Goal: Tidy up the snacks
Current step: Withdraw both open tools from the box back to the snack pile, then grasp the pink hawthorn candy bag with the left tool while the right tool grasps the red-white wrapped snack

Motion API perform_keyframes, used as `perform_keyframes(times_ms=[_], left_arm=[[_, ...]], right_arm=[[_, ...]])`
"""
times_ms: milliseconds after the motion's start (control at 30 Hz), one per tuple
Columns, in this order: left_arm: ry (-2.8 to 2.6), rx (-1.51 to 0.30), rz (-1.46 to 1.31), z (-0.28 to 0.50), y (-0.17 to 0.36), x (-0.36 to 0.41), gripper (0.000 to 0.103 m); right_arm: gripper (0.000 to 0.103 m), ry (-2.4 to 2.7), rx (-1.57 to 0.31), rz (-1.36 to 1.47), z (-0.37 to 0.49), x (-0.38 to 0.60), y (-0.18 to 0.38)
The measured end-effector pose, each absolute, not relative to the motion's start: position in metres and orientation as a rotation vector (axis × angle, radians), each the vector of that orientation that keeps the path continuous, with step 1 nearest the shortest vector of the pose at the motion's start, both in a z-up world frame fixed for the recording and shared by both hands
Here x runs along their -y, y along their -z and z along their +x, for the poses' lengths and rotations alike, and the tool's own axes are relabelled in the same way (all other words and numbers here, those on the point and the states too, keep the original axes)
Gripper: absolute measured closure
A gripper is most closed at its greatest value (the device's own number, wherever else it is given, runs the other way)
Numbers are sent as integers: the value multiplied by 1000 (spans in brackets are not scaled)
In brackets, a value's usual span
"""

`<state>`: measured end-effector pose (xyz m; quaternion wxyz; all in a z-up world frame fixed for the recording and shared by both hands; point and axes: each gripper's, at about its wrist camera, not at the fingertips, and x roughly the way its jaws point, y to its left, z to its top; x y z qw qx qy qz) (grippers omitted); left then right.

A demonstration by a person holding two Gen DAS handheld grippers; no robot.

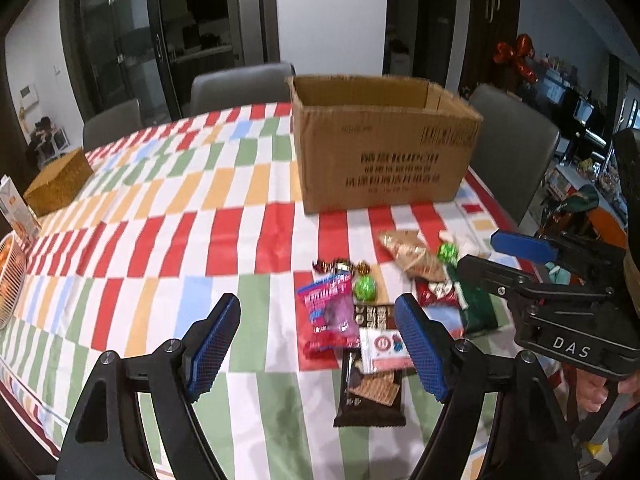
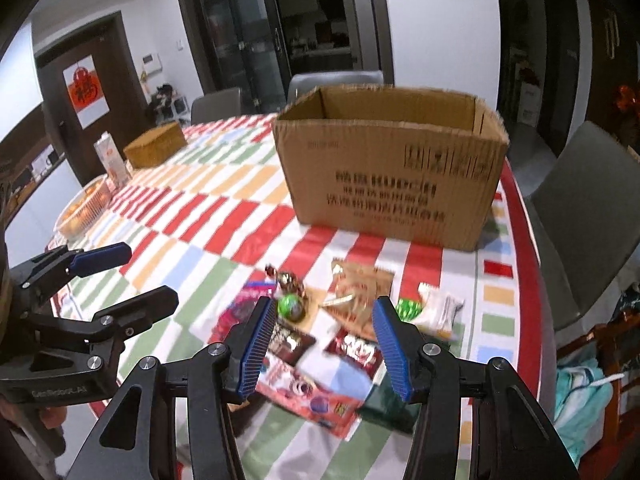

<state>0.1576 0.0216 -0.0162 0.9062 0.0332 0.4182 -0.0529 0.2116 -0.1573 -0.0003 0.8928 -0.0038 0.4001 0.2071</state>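
An open cardboard box (image 1: 384, 148) stands on the checked tablecloth; it also shows in the right wrist view (image 2: 392, 176). A pile of snack packets lies in front of it: a pink packet (image 1: 332, 316), a dark wafer packet (image 1: 370, 400), a tan packet (image 1: 412, 256), green foil balls (image 1: 366, 288), a dark green bag (image 1: 478, 304). My left gripper (image 1: 320, 344) is open and empty, above the table just left of the pile. My right gripper (image 2: 326, 340) is open and empty above the pile, over a red packet (image 2: 356, 350) and a green ball (image 2: 292, 306).
A woven basket (image 1: 58, 186), a carton (image 2: 112, 162) and a wire fruit bowl (image 1: 10, 280) sit at the table's far left. Grey chairs (image 1: 516, 148) stand around the table. The table's right edge (image 2: 528, 264) is close to the pile.
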Motion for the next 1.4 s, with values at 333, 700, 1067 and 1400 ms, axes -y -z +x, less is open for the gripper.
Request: perform_keyframes(times_ms=[333,700,1067,1400], left_arm=[[111,-980,68,170,53,-23,24],[125,-1033,22,196,73,-24,24],[135,-1080,4,216,98,-26,25],[185,-1113,-78,230,110,-29,39]], right_arm=[[51,-440,-960,-64,224,148,32],[51,-445,-1074,-127,246,143,64],[51,-435,-1098,-175,256,138,81],[55,-484,-1097,-175,260,129,83]])
